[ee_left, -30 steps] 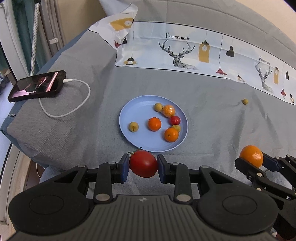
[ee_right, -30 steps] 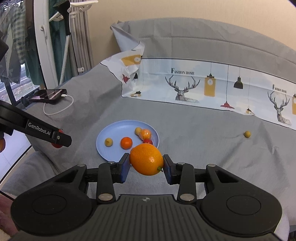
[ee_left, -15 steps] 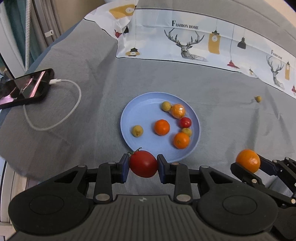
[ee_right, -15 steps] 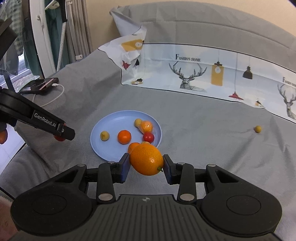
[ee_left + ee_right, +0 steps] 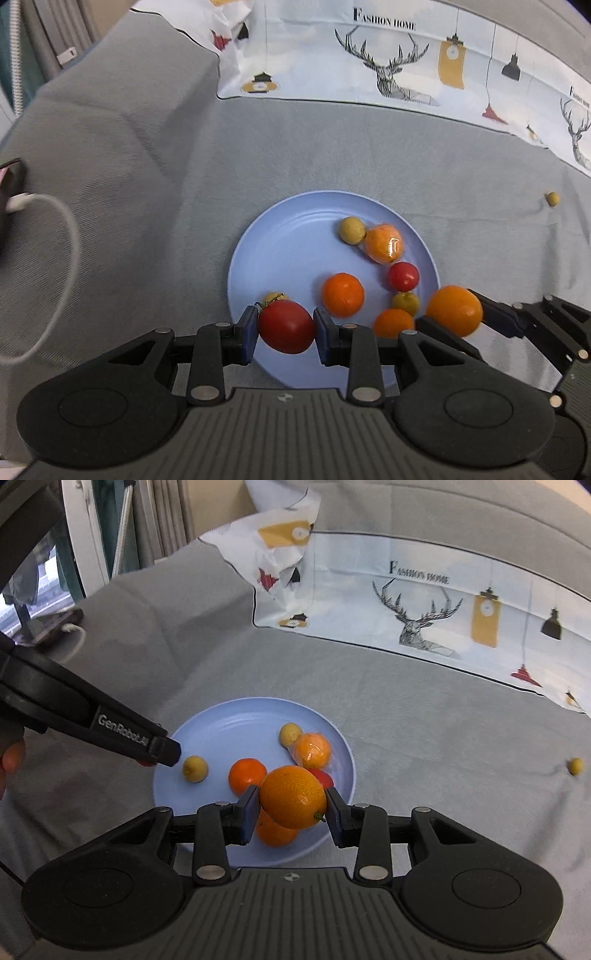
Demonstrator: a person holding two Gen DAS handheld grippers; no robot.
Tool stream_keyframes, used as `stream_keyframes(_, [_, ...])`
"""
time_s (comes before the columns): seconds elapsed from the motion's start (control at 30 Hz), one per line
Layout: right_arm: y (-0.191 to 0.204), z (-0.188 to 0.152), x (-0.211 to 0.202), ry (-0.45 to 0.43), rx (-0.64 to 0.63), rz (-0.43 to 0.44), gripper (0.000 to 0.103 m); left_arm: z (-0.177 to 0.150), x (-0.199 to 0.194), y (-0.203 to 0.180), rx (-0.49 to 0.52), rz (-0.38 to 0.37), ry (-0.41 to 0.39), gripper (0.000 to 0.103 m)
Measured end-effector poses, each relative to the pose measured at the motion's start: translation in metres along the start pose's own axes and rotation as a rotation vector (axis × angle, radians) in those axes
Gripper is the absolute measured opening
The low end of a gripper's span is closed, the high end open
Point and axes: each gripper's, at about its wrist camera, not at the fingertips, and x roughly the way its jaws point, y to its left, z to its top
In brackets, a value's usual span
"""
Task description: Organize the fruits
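1. At the far left of the left wrist view, a dark phone (image 5: pixel 8 206) is cut off by the frame edge, so only a sliver shows; its white cable (image 5: pixel 64 236) loops across the grey bedcover (image 5: pixel 147 166).
2. The left gripper (image 5: pixel 285 331) has its jaws clamped on a red tomato (image 5: pixel 286 326) above the near left rim of the blue plate (image 5: pixel 280 236). The tomato hides most of a small yellow fruit (image 5: pixel 274 296) behind it, which shows whole in the right wrist view.
3. On the plate lie a mandarin (image 5: pixel 342 294), a yellowish round fruit (image 5: pixel 352 230), a shiny wrapped orange fruit (image 5: pixel 383 243), a small red tomato (image 5: pixel 403 276), a greenish-yellow fruit (image 5: pixel 405 302) and another mandarin (image 5: pixel 393 323), this last partly hidden by gripper linkage.
4. The right gripper (image 5: pixel 291 808) has its jaws pressed on a large orange (image 5: pixel 292 798) over the near right part of the plate. In its own view the orange hides most of the small red tomato and the greenish-yellow fruit.
5. Whether either held fruit touches the plate cannot be told.
6. At the far right, one small yellow fruit (image 5: pixel 552 198) lies alone on the bedcover, well apart from the plate, blurred and too small to identify.
7. Behind, a printed deer pillowcase (image 5: pixel 388 66) is cut off at the top and the right.
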Motion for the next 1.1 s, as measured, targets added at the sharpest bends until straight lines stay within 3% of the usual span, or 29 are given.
stream_keyframes(0.1, [0.000, 0.004, 0.018, 0.020, -0.021, 0.006, 0.040, 0.004, 0.010, -0.003, 0.017, 0.006, -0.002, 0.036])
stream_keyframes(0.13, [0.001, 0.005, 0.023, 0.025, -0.029, 0.008, 0.040, 0.005, 0.011, -0.003, 0.025, 0.008, -0.016, 0.043])
stream_keyframes(0.17, [0.002, 0.006, 0.027, 0.029, -0.036, 0.013, 0.040, 0.006, 0.009, -0.005, 0.037, 0.015, -0.033, 0.054])
stream_keyframes(0.2, [0.002, 0.008, 0.030, 0.033, -0.044, 0.019, 0.041, 0.007, 0.007, -0.005, 0.043, 0.022, -0.052, 0.082])
stream_keyframes(0.23, [0.003, 0.009, 0.032, 0.033, -0.053, 0.023, 0.051, 0.007, 0.004, -0.005, 0.039, 0.029, -0.074, 0.101])
stream_keyframes(0.27, [0.005, 0.010, 0.033, 0.032, -0.065, 0.016, 0.064, 0.006, -0.002, -0.004, 0.030, 0.033, -0.103, 0.103])
stream_keyframes(0.37, [0.006, 0.007, 0.023, 0.028, -0.094, -0.016, 0.086, -0.001, -0.019, -0.004, 0.041, 0.014, -0.129, 0.103])
stream_keyframes(0.43, [0.004, 0.002, 0.011, 0.037, -0.077, -0.041, 0.092, -0.011, -0.029, -0.005, 0.031, 0.025, -0.122, 0.103])
stream_keyframes(0.63, [-0.001, -0.026, -0.041, 0.076, 0.035, -0.075, 0.097, -0.048, -0.066, -0.007, 0.001, 0.037, -0.120, 0.103])
stream_keyframes(0.9, [0.007, -0.044, -0.097, -0.045, 0.047, -0.173, 0.102, -0.091, -0.102, -0.011, -0.015, 0.083, -0.170, 0.103])
stream_keyframes(1.1, [0.014, -0.049, -0.125, -0.099, 0.034, -0.163, 0.102, -0.107, -0.121, -0.012, -0.020, 0.096, -0.193, 0.103])
